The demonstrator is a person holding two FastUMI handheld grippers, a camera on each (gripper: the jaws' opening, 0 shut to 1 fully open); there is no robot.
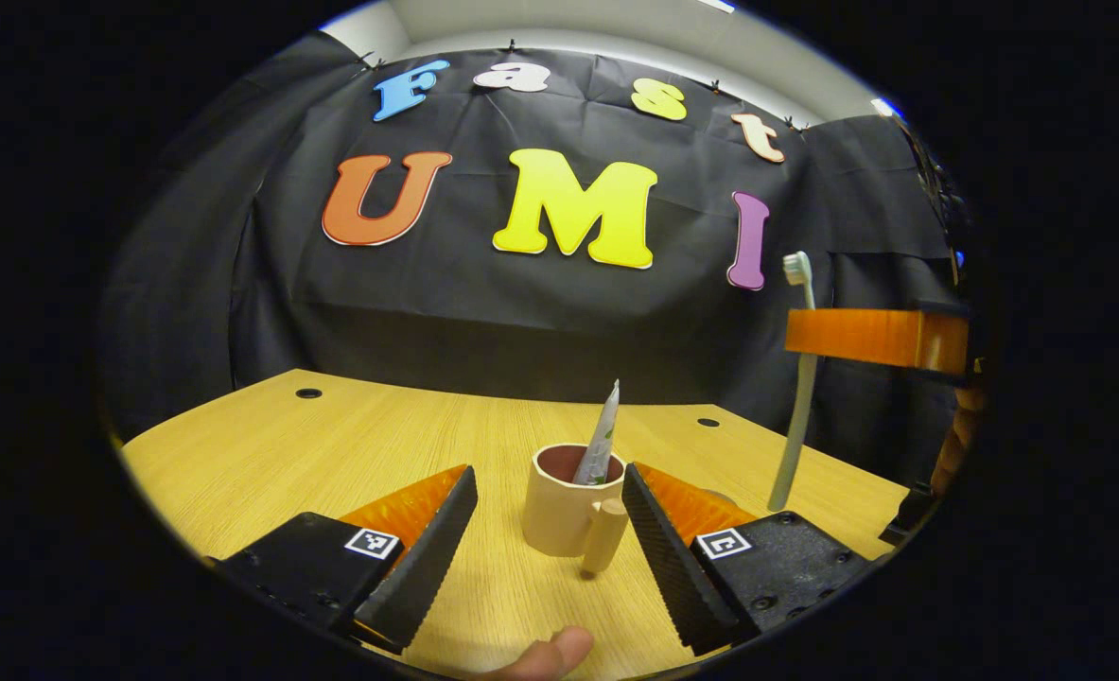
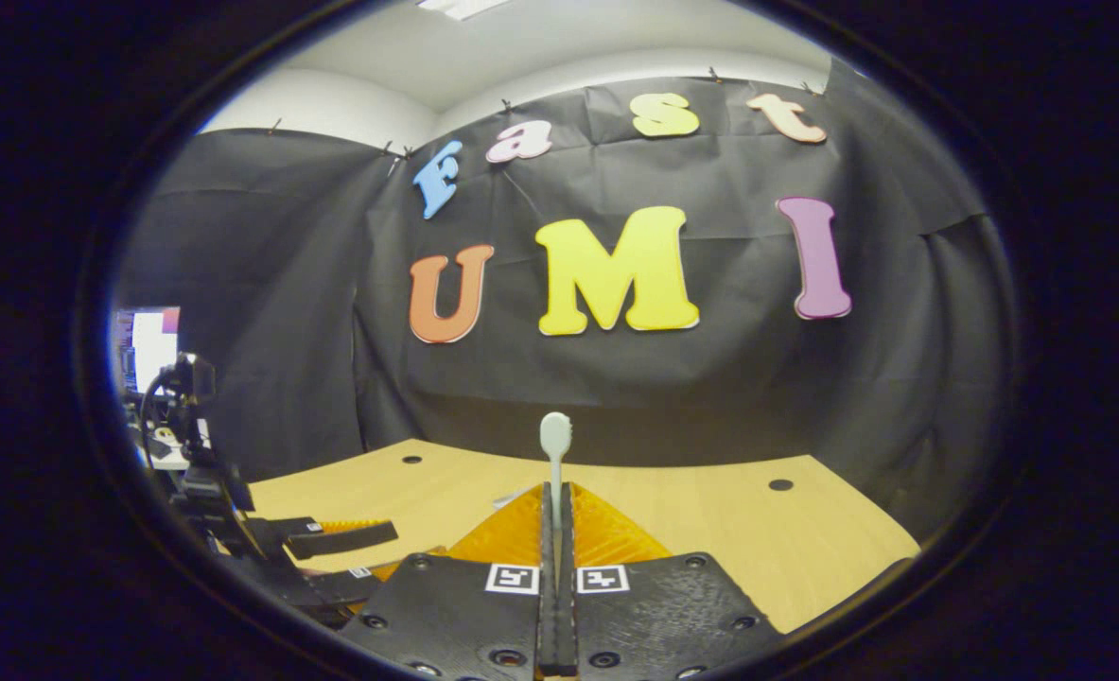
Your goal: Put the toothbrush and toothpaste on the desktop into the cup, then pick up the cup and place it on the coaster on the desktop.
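On the desk [image 1: 266, 445], one cup [image 1: 564, 506] (one toothpaste [image 1: 602, 440] inside) between spread left gripper [image 1: 548, 530]; right gripper [image 2: 556, 530] pinches one toothbrush [image 2: 555, 445].

A recording booth in a lab or office: black cloth [image 2: 616, 397] pinned up as the far wall, a pale wooden desk [image 1: 332, 454] with round cable holes [image 1: 308, 392], a white ceiling, and equipment with a lit screen [image 2: 148, 345] at far left.
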